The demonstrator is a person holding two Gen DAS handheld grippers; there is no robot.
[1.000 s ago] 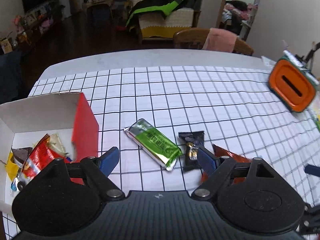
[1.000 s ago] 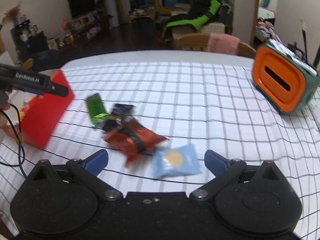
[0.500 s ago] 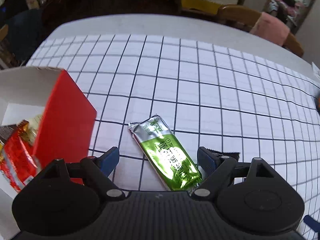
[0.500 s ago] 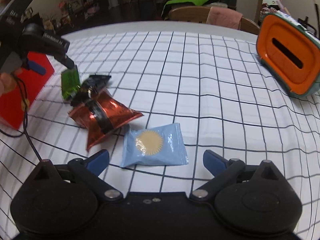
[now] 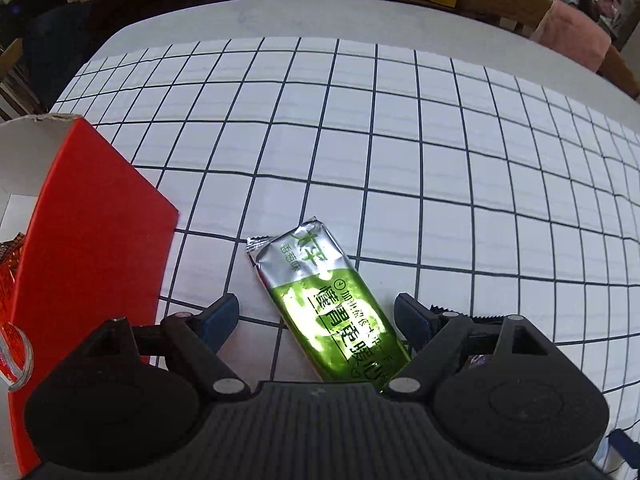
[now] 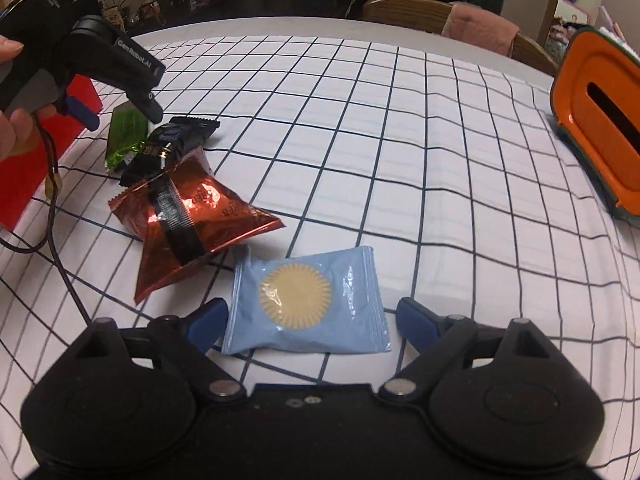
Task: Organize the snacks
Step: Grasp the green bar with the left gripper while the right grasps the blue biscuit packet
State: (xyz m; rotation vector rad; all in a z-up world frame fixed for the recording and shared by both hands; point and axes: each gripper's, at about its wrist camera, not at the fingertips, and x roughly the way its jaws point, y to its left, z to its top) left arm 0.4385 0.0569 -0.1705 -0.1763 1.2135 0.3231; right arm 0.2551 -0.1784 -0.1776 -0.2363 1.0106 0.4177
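A green and silver snack bar point(image 5: 328, 300) lies on the checked tablecloth between the open fingers of my left gripper point(image 5: 316, 316); it also shows in the right wrist view point(image 6: 124, 132). A red box point(image 5: 84, 264) with snacks inside stands at the left. My right gripper point(image 6: 312, 316) is open with a light blue cookie packet point(image 6: 308, 304) between its fingers. A red foil bag point(image 6: 188, 216) and a black wrapped snack point(image 6: 172, 144) lie left of the packet. The left gripper point(image 6: 116, 112) hovers over the green bar.
An orange and green tissue holder point(image 6: 600, 120) stands at the table's right edge. A wooden chair with a pink cloth point(image 5: 568, 36) is behind the table. A black cable point(image 6: 60, 256) trails over the cloth at the left.
My left gripper has come down closer over the green bar. My right gripper has come closer to the blue packet, which now sits between its fingers.
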